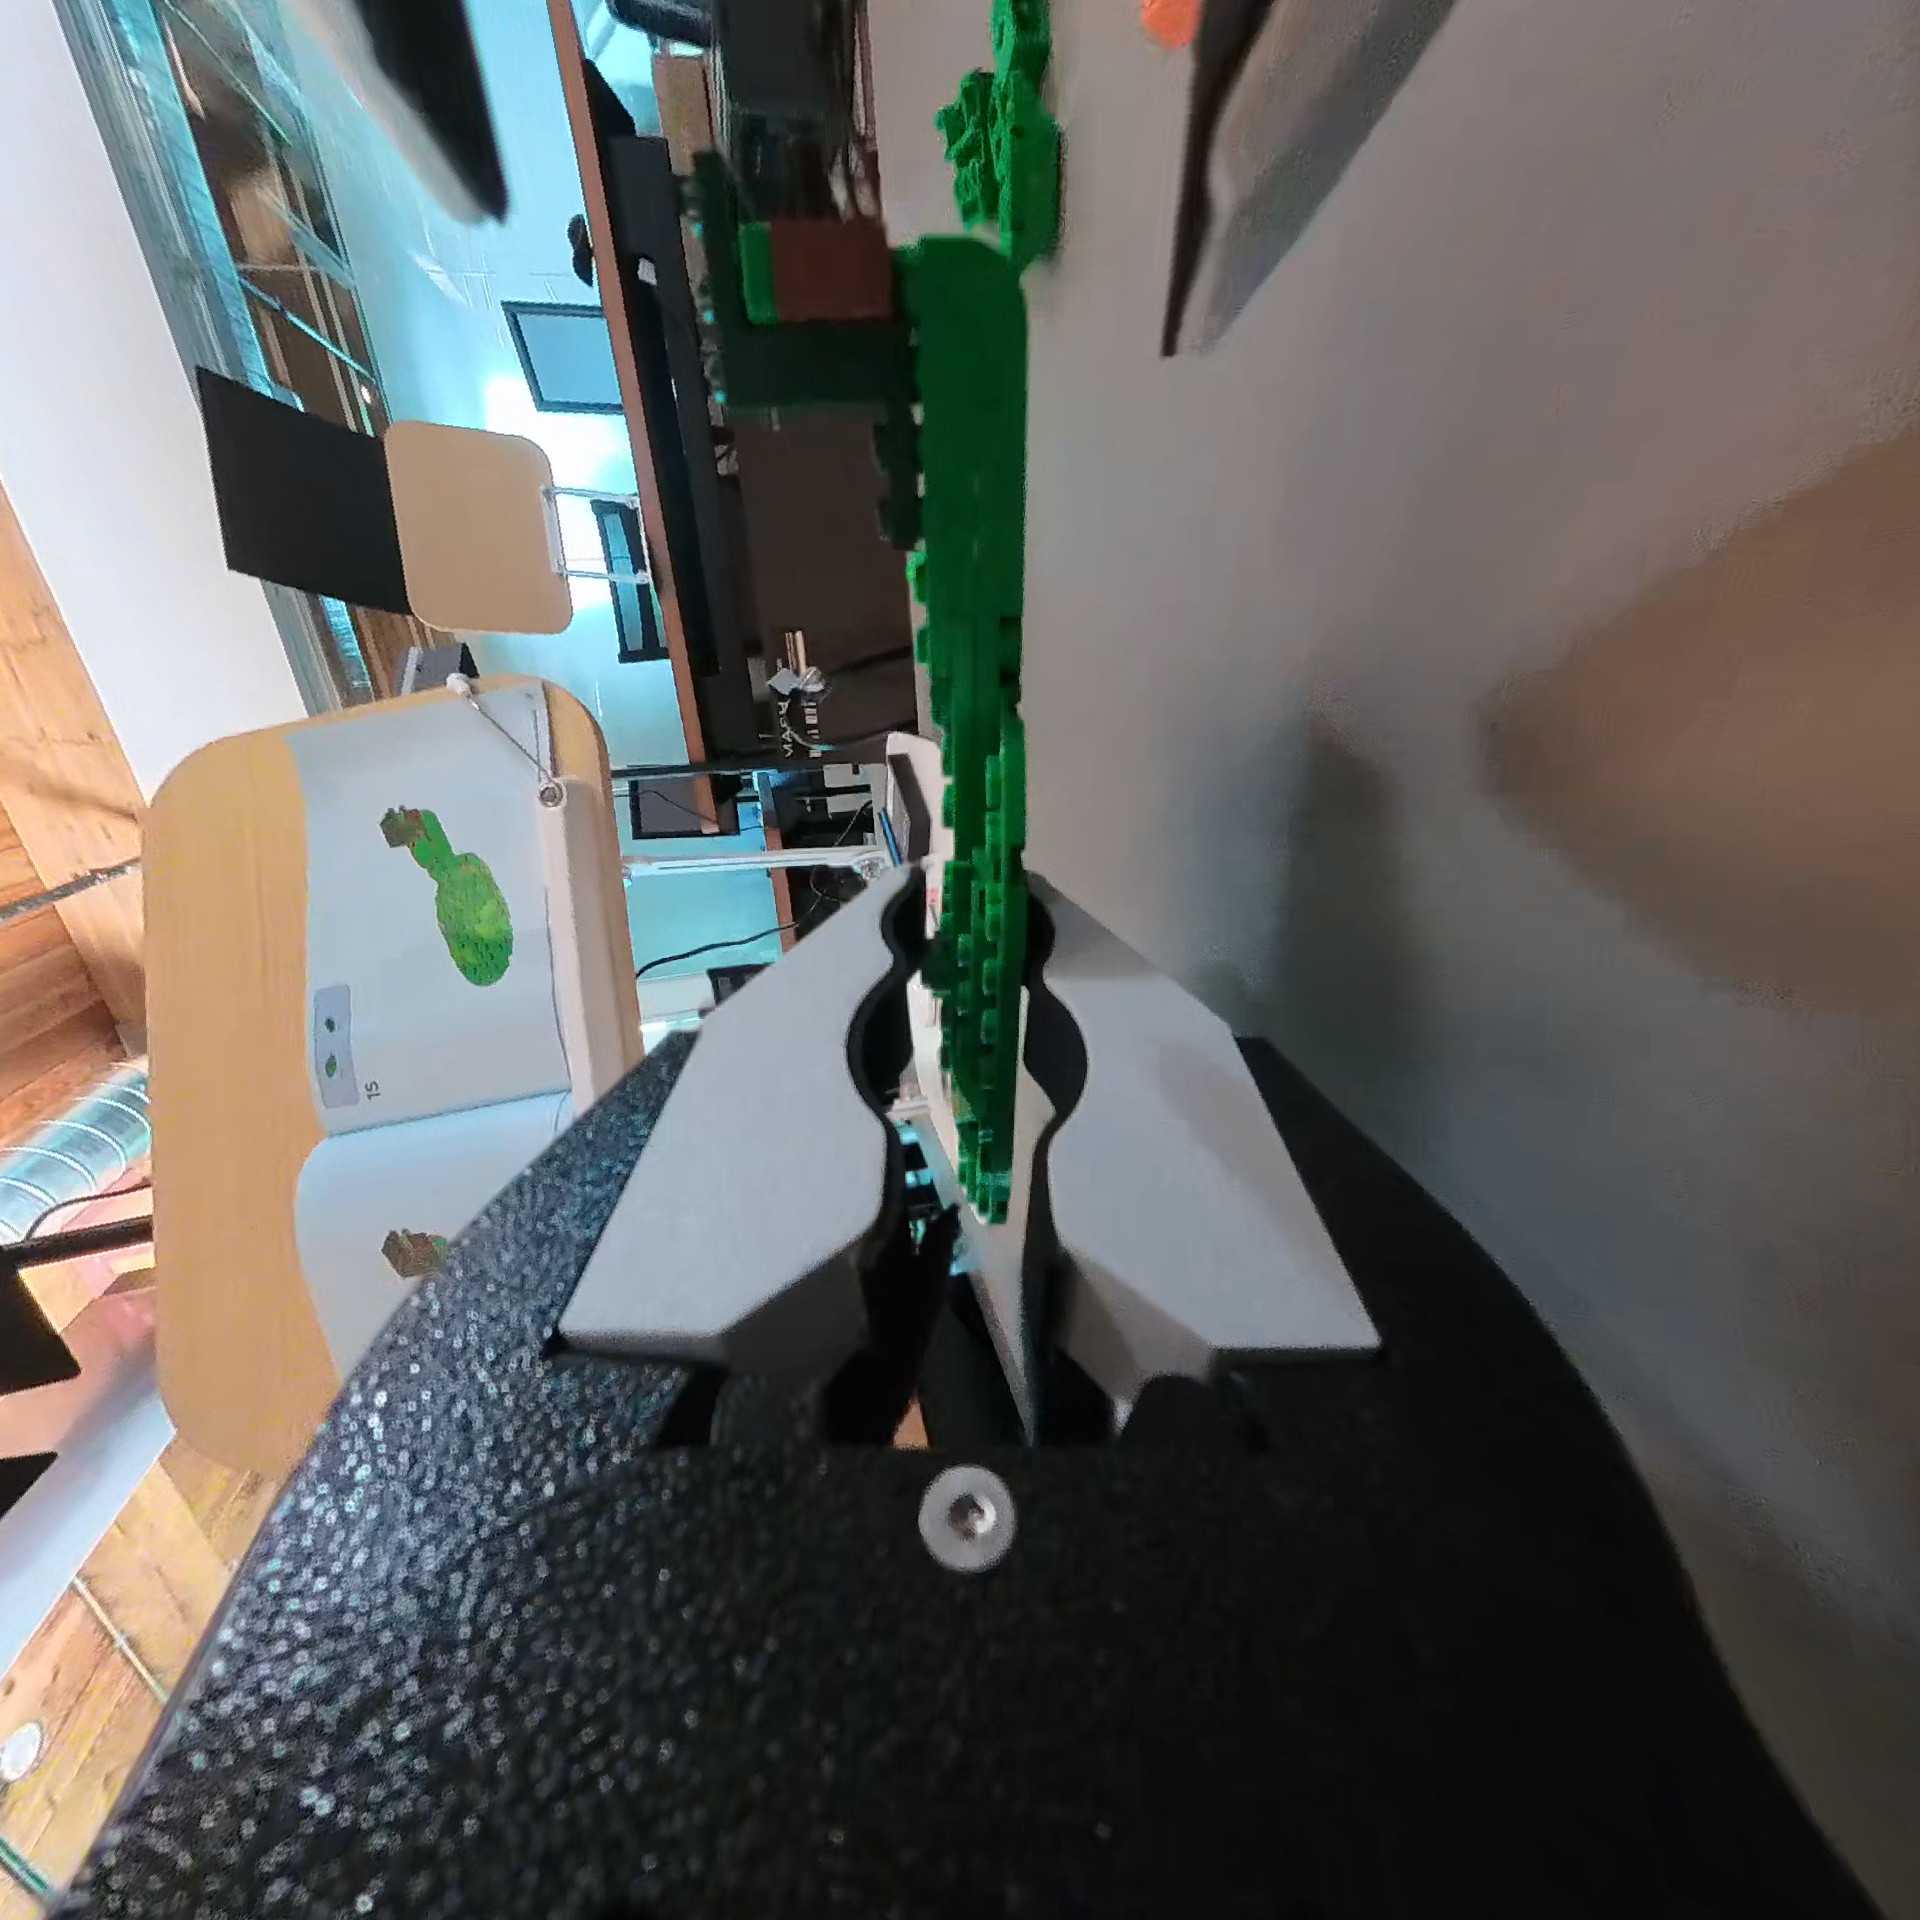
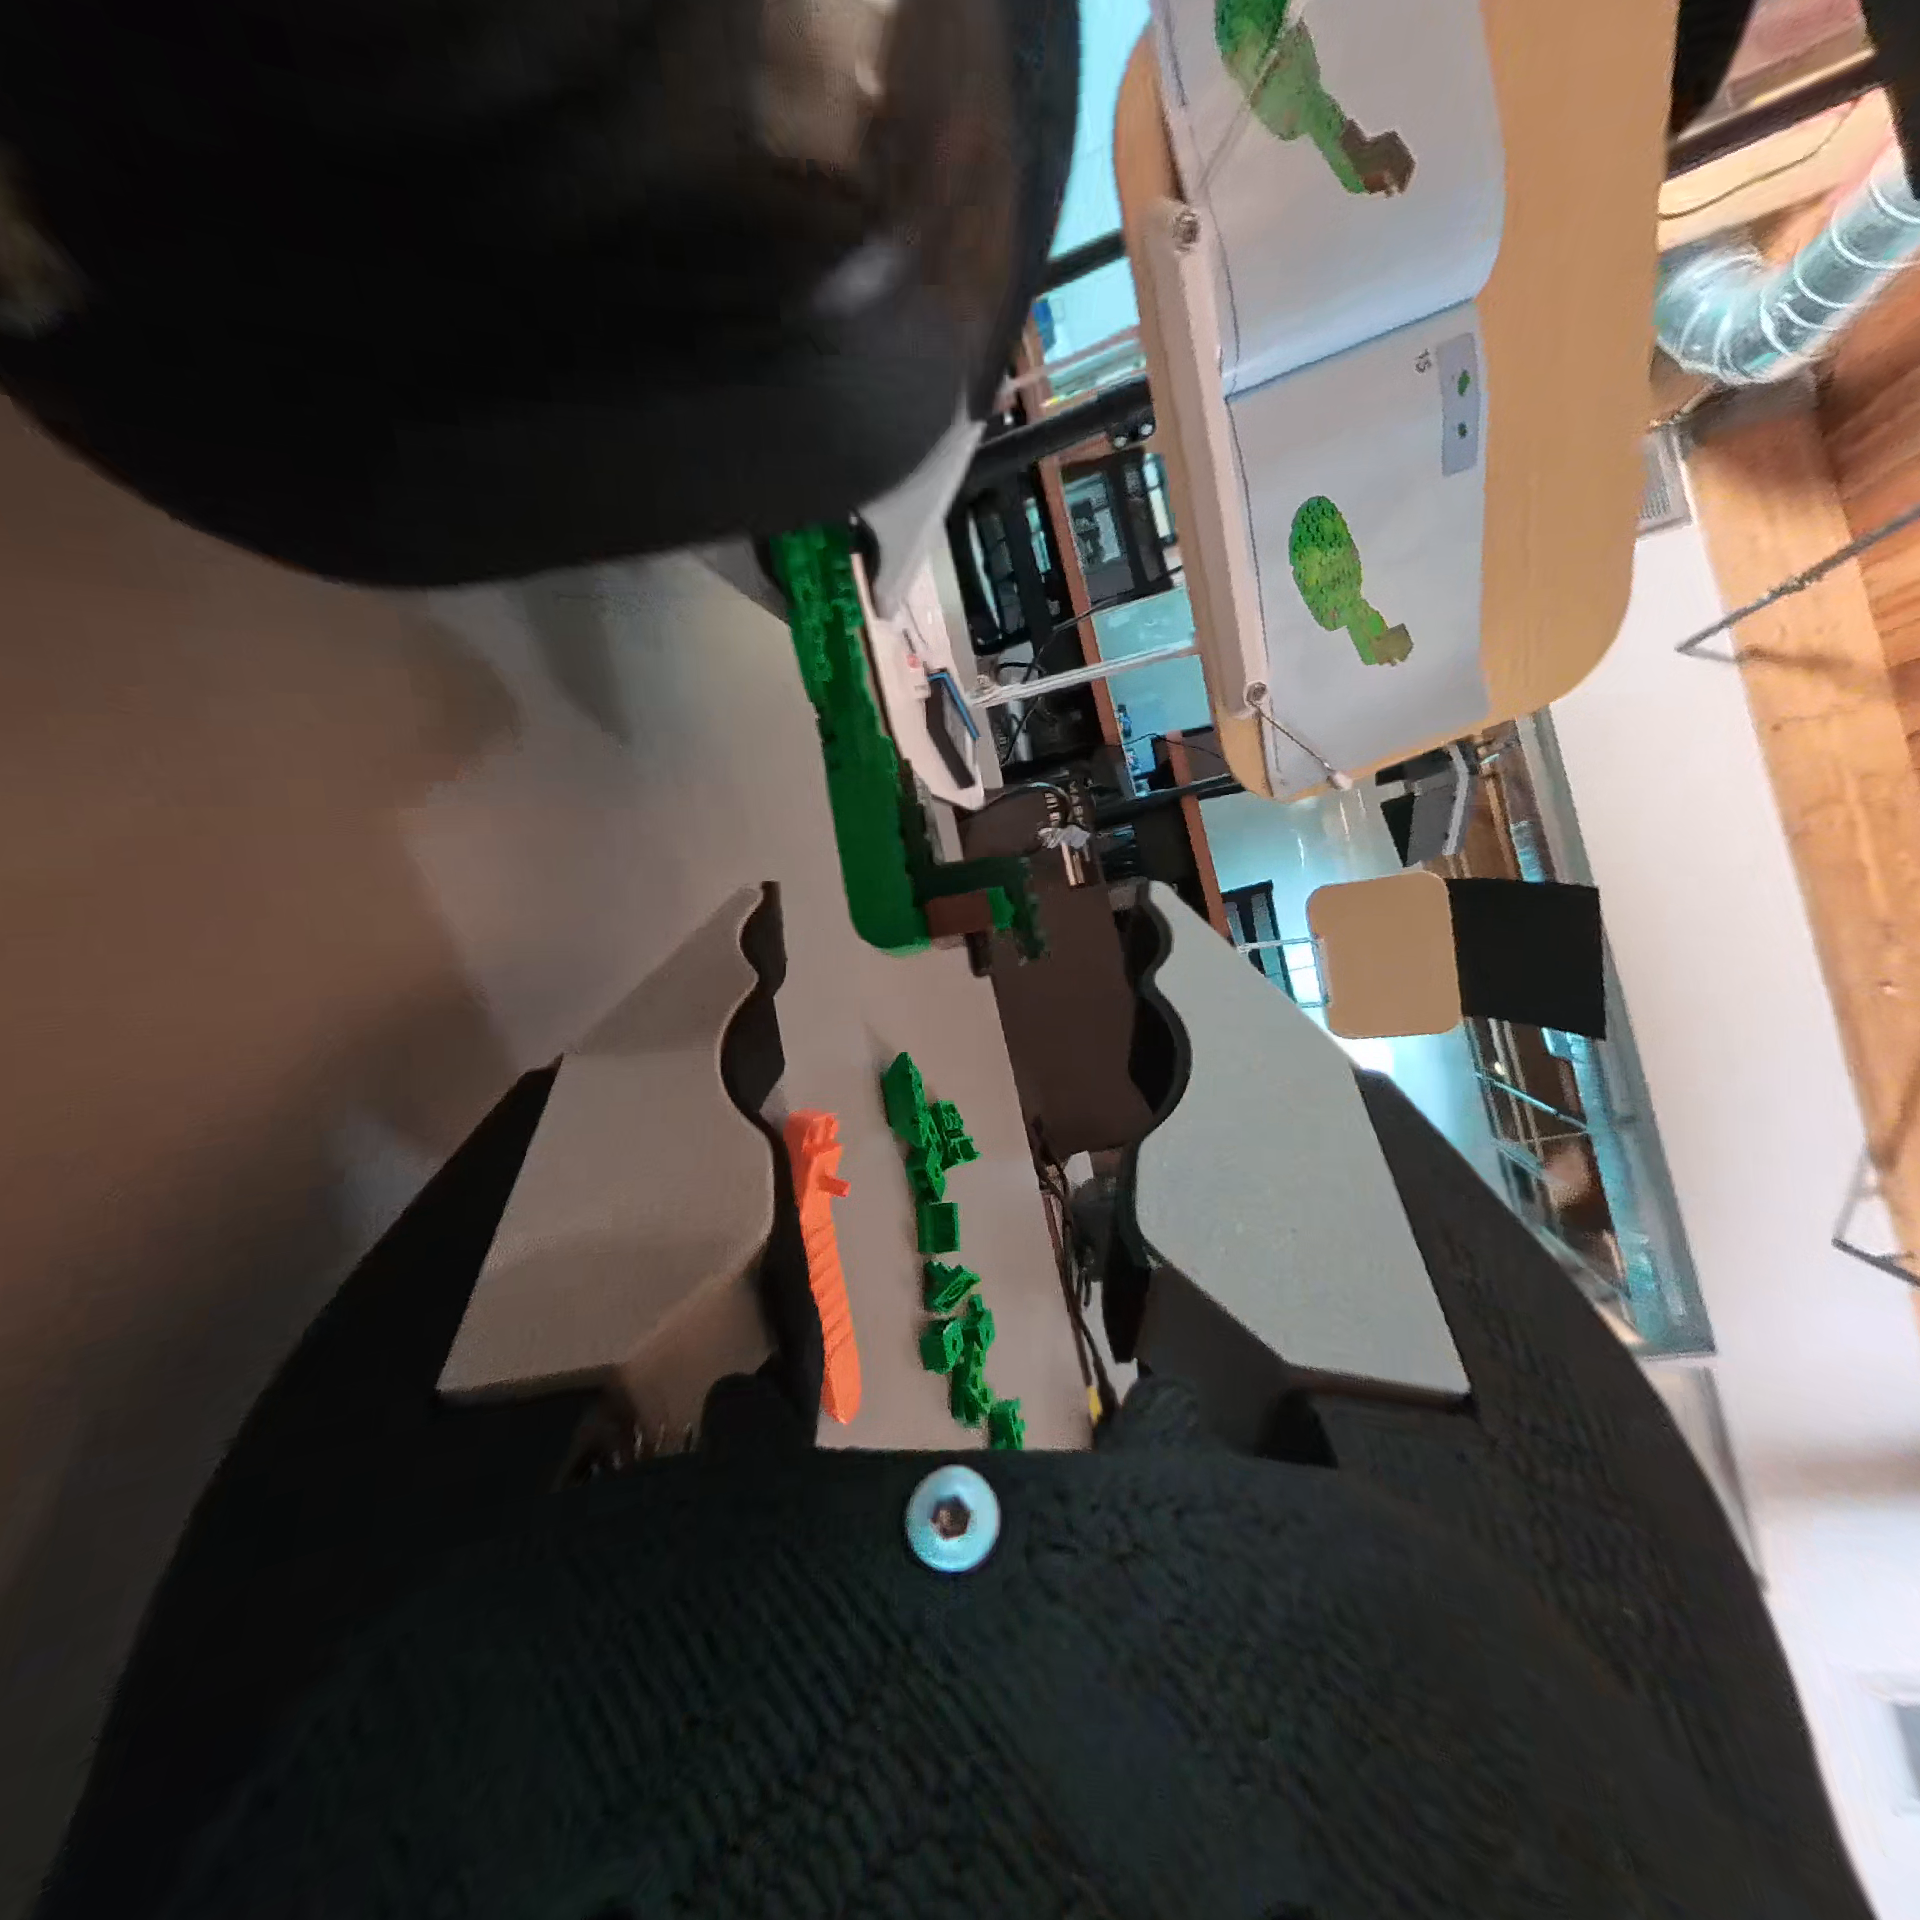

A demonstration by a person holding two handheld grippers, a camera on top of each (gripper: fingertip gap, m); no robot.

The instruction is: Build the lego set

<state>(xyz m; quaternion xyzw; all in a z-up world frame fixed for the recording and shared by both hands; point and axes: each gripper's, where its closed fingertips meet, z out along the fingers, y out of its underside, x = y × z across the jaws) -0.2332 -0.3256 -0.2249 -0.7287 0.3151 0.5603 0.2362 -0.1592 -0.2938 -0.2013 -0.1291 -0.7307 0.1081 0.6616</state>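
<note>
My left gripper (image 1: 977, 904) is shut on the near end of a long green Lego plate build (image 1: 966, 623), which lies along the white table (image 1: 1351, 520). The build's far end carries brown and dark green bricks (image 1: 821, 301). In the right wrist view the same build (image 2: 857, 769) runs out from under the left gripper's black body (image 2: 520, 260). My right gripper (image 2: 956, 914) is open and empty, just short of the build's brick end. Between its fingers on the table lie an orange brick separator (image 2: 826, 1268) and several loose green pieces (image 2: 951, 1247).
An open instruction booklet on a wooden stand (image 1: 416, 935) stands behind the table; it also shows in the right wrist view (image 2: 1351, 416). More loose green pieces (image 1: 1003, 156) lie past the build's far end. A dark flat object (image 1: 1278, 156) lies on the table. Spacing between my two grippers at the tips: around 9 cm.
</note>
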